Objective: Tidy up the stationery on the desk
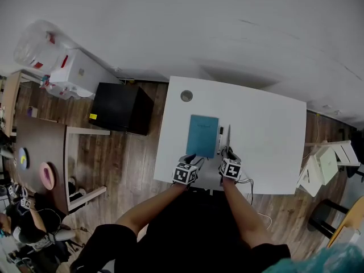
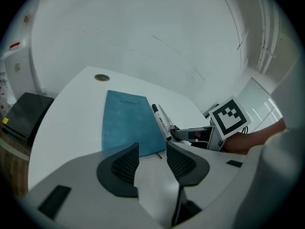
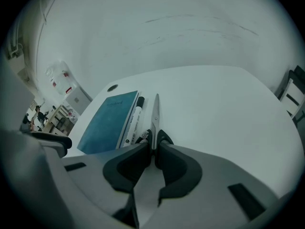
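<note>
The right gripper (image 3: 153,146) is clamping its jaws on the black handles of the scissors (image 3: 155,112), whose closed blades are pointing straight away from it along the white desk (image 3: 224,113). A marker pen (image 3: 135,118) is lying just left of the scissors, and a teal notebook (image 3: 107,120) is lying just left of the marker, all three running parallel.

The left gripper (image 2: 152,152) is holding its jaws apart with nothing between them, and it is hanging over the desk just short of the notebook's (image 2: 128,123) near edge.

In the head view both forearms are reaching forward from the desk's near edge, side by side, with the left gripper (image 1: 190,160) and right gripper (image 1: 228,156) tilting downward.

The notebook (image 1: 202,135), marker pen (image 1: 220,139) and scissors (image 1: 228,136) are sitting close to the near edge, around the desk's (image 1: 267,135) middle. Bare surface is stretching wide to the right and beyond them; a round cable hole (image 1: 186,95) is sitting near the far left corner.
</note>
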Available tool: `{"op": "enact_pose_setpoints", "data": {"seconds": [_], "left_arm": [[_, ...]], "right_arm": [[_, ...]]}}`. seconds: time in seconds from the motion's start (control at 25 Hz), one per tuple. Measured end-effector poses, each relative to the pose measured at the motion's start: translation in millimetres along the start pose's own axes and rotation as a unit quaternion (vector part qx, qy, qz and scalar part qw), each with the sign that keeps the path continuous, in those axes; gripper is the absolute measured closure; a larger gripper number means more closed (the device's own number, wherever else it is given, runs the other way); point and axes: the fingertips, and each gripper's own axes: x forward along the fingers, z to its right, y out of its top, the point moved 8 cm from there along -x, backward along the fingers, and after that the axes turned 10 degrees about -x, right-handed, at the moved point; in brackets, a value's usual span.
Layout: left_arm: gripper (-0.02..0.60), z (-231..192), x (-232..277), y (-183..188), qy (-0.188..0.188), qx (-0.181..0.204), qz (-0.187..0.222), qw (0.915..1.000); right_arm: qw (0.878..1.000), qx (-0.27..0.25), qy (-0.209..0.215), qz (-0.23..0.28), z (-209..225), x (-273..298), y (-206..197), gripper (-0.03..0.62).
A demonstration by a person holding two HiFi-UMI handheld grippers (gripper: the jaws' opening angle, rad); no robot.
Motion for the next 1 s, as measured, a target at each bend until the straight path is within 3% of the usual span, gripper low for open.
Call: {"op": "enact_pose_setpoints", "data": {"seconds": [0.32, 0.6, 0.84, 1.0], "left_arm": [[0.391, -8.7, -6.5, -1.3, -0.003, -0.01, 0.003, 0.9999], [0.392, -10.3, -19.4, -11.0, -0.004, -0.023, 0.01, 0.9997], [0.392, 2.0, -21.8, -8.0, -0.022, -0.02, 0.032, 0.9991], [0.393, 3.6, -25.2, -11.1, -0.013, -0.027, 0.067, 0.9973]], "right_arm": [[0.999, -0.018, -0.023, -0.013, -6.0, 3.4, 0.7, 0.503], [0.999, 0.04, -0.027, -0.003, -6.7, -8.3, 2.1, 0.48], [0.998, 0.047, -0.008, 0.037, -7.8, -38.3, 7.3, 0.479], [0.996, 0.04, 0.001, 0.078, -5.5, -71.8, 3.0, 0.479]]}}
